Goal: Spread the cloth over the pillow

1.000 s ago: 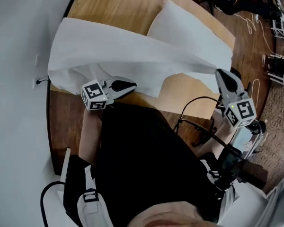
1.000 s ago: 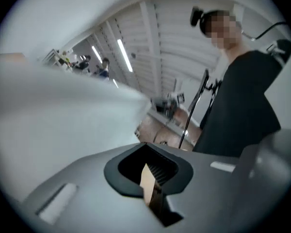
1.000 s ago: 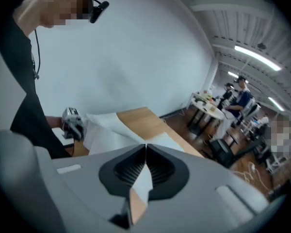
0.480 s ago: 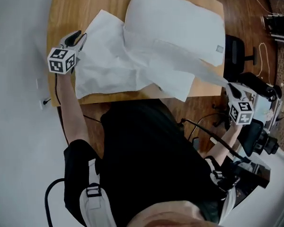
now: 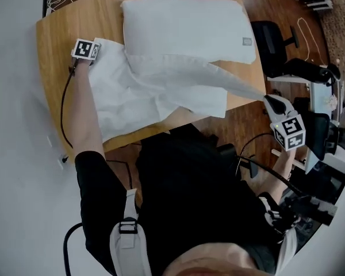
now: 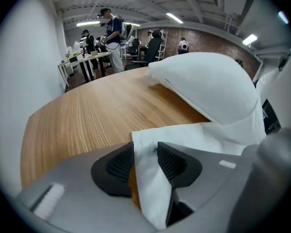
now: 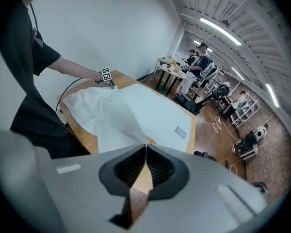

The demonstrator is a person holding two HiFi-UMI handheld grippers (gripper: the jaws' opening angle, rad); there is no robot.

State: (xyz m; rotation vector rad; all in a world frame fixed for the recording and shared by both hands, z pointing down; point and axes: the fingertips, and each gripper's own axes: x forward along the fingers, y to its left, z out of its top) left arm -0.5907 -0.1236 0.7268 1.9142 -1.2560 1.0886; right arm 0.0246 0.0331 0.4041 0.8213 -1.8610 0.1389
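Observation:
A white pillow point(image 5: 184, 25) lies at the far side of the wooden table point(image 5: 60, 36). The white cloth point(image 5: 144, 91) lies over the table's left half and the pillow's near edge, then stretches taut to the right. My left gripper point(image 5: 92, 49) rests low at the cloth's far left corner. Its jaws are opening, and the cloth corner point(image 6: 148, 178) hangs loose between the pads point(image 6: 177, 165). The pillow point(image 6: 208, 86) rises just to its right. My right gripper point(image 5: 274, 103) is off the table's right edge, shut on the other corner of the cloth point(image 7: 109, 113).
A black office chair point(image 5: 274, 39) and dark equipment point(image 5: 328, 125) stand right of the table. A cable point(image 5: 64, 102) runs from my left gripper along the arm. A white wall borders the left. People point(image 6: 111, 28) stand at desks far behind.
My left gripper has carried its cloth corner out to the table's far left, come down low and opened its jaws. The cloth has sunk onto the table. The right gripper stays shut.

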